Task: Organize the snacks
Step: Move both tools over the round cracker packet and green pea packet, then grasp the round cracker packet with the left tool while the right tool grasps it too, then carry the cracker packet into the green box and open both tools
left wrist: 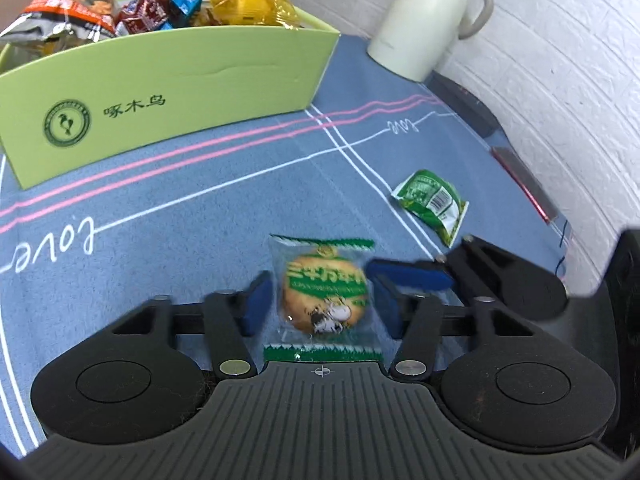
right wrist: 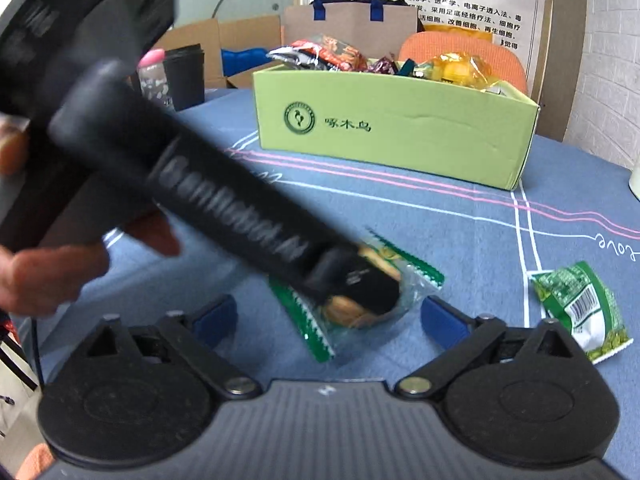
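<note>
Seen from the left wrist, the left gripper point(left wrist: 322, 300) sits low over a surface point(left wrist: 200, 208) covered in a blue woven cloth with pink and white lines and the word "love" in looping script. Its two blue padded fingers point(left wrist: 256, 304) stand released on either side of a biscuit packet point(left wrist: 324, 300), a clear crinkly wrapper with green serrated ends holding a round golden biscuit. The pads lie just beside the wrapper's edges; whether they touch it cannot be told.

Ahead of this gripper and to its right, a small green foil sachet point(left wrist: 434, 200) with a barcode lies flat on the cloth. Farther ahead to the left stands a pale green cardboard box point(left wrist: 180, 92), rectangular, printed with a round emblem and Chinese characters, heaped with glossy snack bags. A cream, smooth-sided jug point(left wrist: 424, 20) with a handle stands far ahead on the right, against a white textured wall.

From the right wrist, the right gripper point(right wrist: 328, 320) hangs spread wide, holding nothing, with the same biscuit packet point(right wrist: 352, 300) lying between and just ahead of its blue fingers. The black, matte body of the left gripper point(right wrist: 224, 200) crosses the view diagonally, held by a hand point(right wrist: 60, 264). The green sachet point(right wrist: 580, 308) lies to the right of this gripper, and the green box point(right wrist: 392, 128) stands beyond
</note>
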Available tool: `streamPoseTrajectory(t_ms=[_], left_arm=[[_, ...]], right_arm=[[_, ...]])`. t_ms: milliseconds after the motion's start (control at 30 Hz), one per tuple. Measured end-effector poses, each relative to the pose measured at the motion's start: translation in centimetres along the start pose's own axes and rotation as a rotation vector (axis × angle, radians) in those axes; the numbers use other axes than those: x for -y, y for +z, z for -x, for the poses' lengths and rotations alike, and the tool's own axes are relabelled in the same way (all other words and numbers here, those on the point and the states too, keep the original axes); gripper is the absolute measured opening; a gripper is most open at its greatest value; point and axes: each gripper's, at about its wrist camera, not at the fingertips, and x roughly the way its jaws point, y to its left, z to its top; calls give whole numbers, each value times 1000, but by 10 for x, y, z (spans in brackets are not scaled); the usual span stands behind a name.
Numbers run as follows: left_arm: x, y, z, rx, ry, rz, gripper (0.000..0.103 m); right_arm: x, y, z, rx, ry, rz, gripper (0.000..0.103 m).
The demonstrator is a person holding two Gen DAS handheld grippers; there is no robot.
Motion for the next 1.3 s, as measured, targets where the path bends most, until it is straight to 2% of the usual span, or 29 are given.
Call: streamPoseTrajectory(t_ms=[100,233,300,333,367,467,667,767,833,867,900,967,1100,1200,1300], left_arm=[[1,-12,6,52,34,34,28],[9,-22,10,86,73,101,27],[17,-27,10,92,98,112,27],[18,-30,11,92,89,123,28],[20,-32,12,91,82,132,28],[23,-34,13,94,83,121,33],[26,-39,17,84,92,123,33],[29,-45,19,95,88,109,39],[34,-47,18,97,105,96,36],[36,-48,18,96,119,85,34],[38,-49,19,94,125,77,29],[38,-49,20,94,118,90,26],[38,-21,29,163,92,110,26],[35,26,43,255,84,86,26],[25,81,47,334,121,55,26]], right_arm=[[10,1,4,4,39,-58,72],[5,-4,9,12,36,-63,69],[5,-8,11,15,23,-85,81],[1,-11,13,14,-7,-71,82],[-2,-13,14,8,-22,-56,88],[-9,-18,16,14,-38,-35,89],[-20,-29,26,38,-50,-36,88],[-22,-25,20,41,-56,-39,89],[-23,-24,21,51,-43,-42,83],[-22,-24,23,48,-44,-43,73],[-20,-23,24,40,-33,-44,73],[-15,-19,27,31,-17,-42,73],[-2,17,32,101,-54,18,73],[10,65,26,190,-103,103,73],[29,115,-1,240,-123,142,73]])
